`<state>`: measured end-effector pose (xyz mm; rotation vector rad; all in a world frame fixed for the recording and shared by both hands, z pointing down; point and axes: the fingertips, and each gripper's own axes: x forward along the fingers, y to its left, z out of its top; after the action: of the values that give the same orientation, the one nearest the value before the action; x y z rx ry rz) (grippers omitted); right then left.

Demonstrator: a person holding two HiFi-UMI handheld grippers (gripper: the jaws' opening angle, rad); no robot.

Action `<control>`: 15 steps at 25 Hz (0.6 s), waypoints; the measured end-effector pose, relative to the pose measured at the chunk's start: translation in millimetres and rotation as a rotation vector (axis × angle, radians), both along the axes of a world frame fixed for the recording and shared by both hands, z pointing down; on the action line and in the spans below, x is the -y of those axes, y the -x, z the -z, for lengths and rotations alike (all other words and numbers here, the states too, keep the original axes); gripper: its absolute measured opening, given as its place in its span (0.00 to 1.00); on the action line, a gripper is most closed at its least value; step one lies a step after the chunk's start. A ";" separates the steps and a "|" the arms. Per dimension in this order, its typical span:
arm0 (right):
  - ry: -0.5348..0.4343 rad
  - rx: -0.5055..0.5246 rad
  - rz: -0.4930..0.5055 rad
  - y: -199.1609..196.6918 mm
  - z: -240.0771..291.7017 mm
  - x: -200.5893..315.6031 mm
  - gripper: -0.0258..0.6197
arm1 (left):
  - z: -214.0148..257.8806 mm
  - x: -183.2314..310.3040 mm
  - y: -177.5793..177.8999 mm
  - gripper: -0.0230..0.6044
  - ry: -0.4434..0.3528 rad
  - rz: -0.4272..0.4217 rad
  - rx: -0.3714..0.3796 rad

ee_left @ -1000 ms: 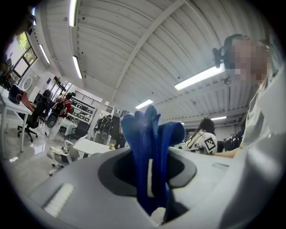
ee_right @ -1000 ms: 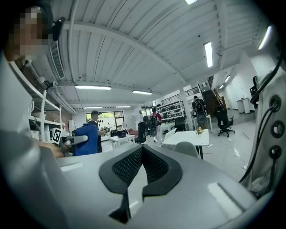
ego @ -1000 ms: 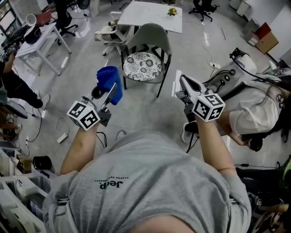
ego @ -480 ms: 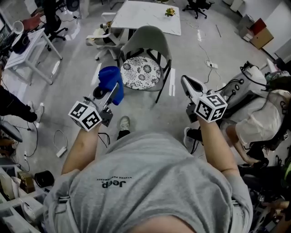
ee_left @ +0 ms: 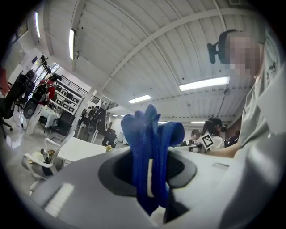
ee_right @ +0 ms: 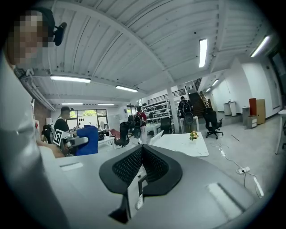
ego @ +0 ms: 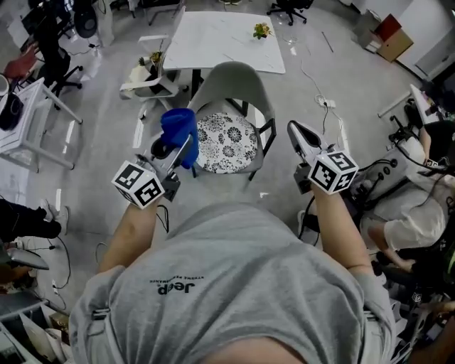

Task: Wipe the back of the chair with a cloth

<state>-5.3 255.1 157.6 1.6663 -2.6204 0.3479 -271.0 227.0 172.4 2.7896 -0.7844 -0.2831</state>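
White table (ego: 227, 43), rectangular, 1 small potted plant (ego: 262, 30) near its far right corner. Just left of the table, 1 white office chair (ego: 146, 77) with clutter on the seat. Beyond the table, 1 black office chair (ego: 284, 8). Right of the table, a white plug block (ego: 321, 102) on a thin cable lies on the grey floor (ego: 341, 64). Further right of the table, a brown box (ego: 396, 45) touches a red box (ego: 386, 27). Well left of the table, a white desk (ego: 32, 117).
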 end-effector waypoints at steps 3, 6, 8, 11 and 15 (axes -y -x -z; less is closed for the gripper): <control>0.011 0.011 -0.029 4.7 -4.9 38.4 0.04 | -4.3 43.5 6.6 0.33 0.012 -0.021 0.002; 0.029 0.018 -0.048 5.8 -12.3 68.1 0.04 | -8.8 78.8 7.4 0.33 0.027 -0.041 0.007; 0.044 0.017 -0.054 4.9 -14.9 87.8 0.03 | -9.7 101.9 5.5 0.33 0.037 -0.049 0.011; 0.063 0.012 -0.053 -1.3 -19.6 115.6 0.03 | -14.2 131.9 -3.1 0.33 0.056 -0.055 0.012; 0.073 0.019 -0.035 -23.7 -28.1 154.9 0.04 | -25.7 164.6 -27.7 0.33 0.078 -0.047 0.032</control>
<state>18.3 100.2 185.7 1.6965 -2.5605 0.4568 -243.3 62.4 198.2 2.7409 -0.7202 -0.1953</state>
